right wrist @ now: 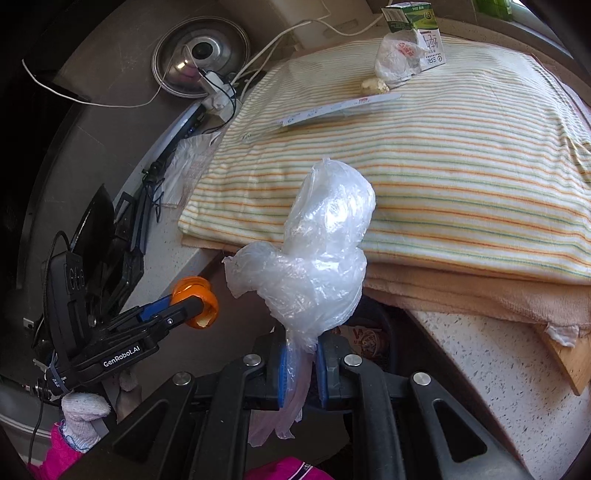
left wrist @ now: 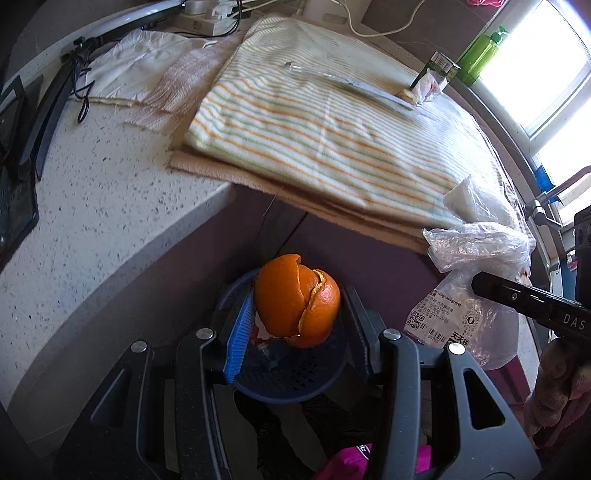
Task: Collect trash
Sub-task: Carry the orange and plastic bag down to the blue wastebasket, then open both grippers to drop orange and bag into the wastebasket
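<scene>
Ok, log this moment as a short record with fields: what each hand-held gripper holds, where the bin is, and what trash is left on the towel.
left hand-held gripper: shut on the orange citrus peel, held above the bin
right hand-held gripper: shut on the crumpled clear plastic bag
bin: dark blue perforated plastic basket, below the counter edge, some scraps already inside
left on the striped towel: green-and-white drink carton, small knotted white plastic bag, long flat clear wrapper

The orange peel [left wrist: 297,300] hides part of the blue bin [left wrist: 295,380]; its contents stay unclear at 6 o'clock.
</scene>
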### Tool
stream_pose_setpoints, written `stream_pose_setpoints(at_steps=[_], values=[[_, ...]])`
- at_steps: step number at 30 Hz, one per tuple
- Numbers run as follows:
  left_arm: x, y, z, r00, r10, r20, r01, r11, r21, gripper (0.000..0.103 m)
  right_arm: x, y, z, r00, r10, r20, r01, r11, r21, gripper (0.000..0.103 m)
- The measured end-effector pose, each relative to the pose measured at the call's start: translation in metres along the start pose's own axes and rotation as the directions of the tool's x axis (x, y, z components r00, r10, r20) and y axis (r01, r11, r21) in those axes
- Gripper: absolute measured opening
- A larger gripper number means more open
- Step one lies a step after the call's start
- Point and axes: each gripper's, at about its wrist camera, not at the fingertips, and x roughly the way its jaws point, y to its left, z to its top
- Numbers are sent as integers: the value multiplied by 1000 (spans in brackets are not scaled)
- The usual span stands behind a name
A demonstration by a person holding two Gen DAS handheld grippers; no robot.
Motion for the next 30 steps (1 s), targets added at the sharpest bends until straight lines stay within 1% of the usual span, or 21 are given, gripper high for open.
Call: stream_pose_setpoints(at_steps=[5, 15, 26, 30], values=[[21, 12, -18, 998, -11, -59, 9, 999, -33, 47, 22, 0, -17, 998, -41, -46, 40, 999, -17, 11], [62, 15, -48, 988, 10, -156, -12, 1000, -12, 47, 59, -2, -41, 988, -97, -116, 93, 995, -46, 11], [90, 15, -62, 979, 37, -201, -37, 999, 3, 47, 88, -4, -56, 976, -138, -167, 127, 989, -76, 10], [101, 15, -61, 975, 48, -216, -49, 999, 1, 47, 93, -7, -60, 972, -151, -178, 139, 987, -79, 10]])
